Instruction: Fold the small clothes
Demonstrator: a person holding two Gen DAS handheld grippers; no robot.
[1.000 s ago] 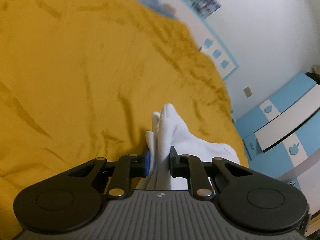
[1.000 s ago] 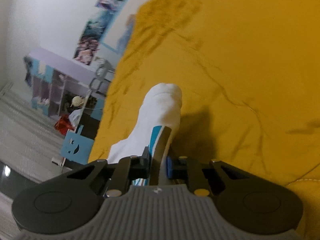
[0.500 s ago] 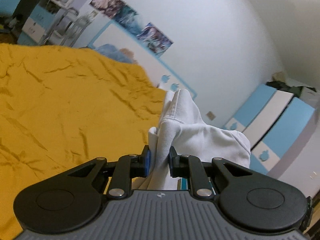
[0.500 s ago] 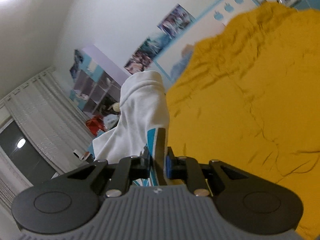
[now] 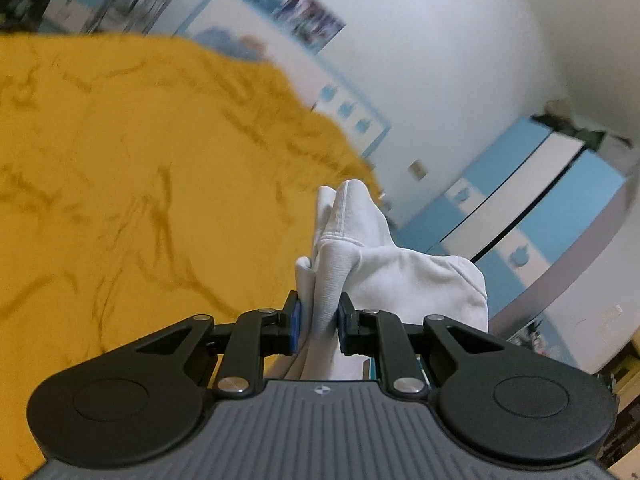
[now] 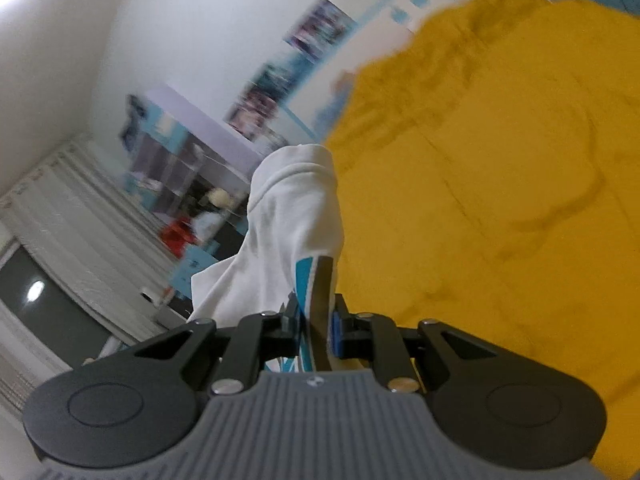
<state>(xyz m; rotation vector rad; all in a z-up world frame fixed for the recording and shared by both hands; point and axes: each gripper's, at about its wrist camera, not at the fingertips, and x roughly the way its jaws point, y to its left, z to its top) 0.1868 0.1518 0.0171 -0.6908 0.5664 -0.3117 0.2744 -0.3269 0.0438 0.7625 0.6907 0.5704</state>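
A small white garment [image 5: 360, 248] with a blue printed patch [image 6: 306, 276] is held up in the air over the yellow bedspread [image 5: 120, 180]. My left gripper [image 5: 319, 320] is shut on a bunched white fold of it. My right gripper [image 6: 316, 320] is shut on another edge of the garment [image 6: 296, 216], near the blue print. The cloth hangs away from both grippers, and its lower part is hidden behind them.
The yellow bedspread [image 6: 500, 200] fills the space below. A white wall with posters [image 5: 308, 16] and blue-and-white cabinets [image 5: 520, 208] stand beyond the bed. Shelves [image 6: 180, 160], curtains [image 6: 52, 220] and a dark window lie on the other side.
Both grippers lifted the garment off the bed and tilted up; in the last half second the views have swung back down a little. Both stay shut on the cloth.
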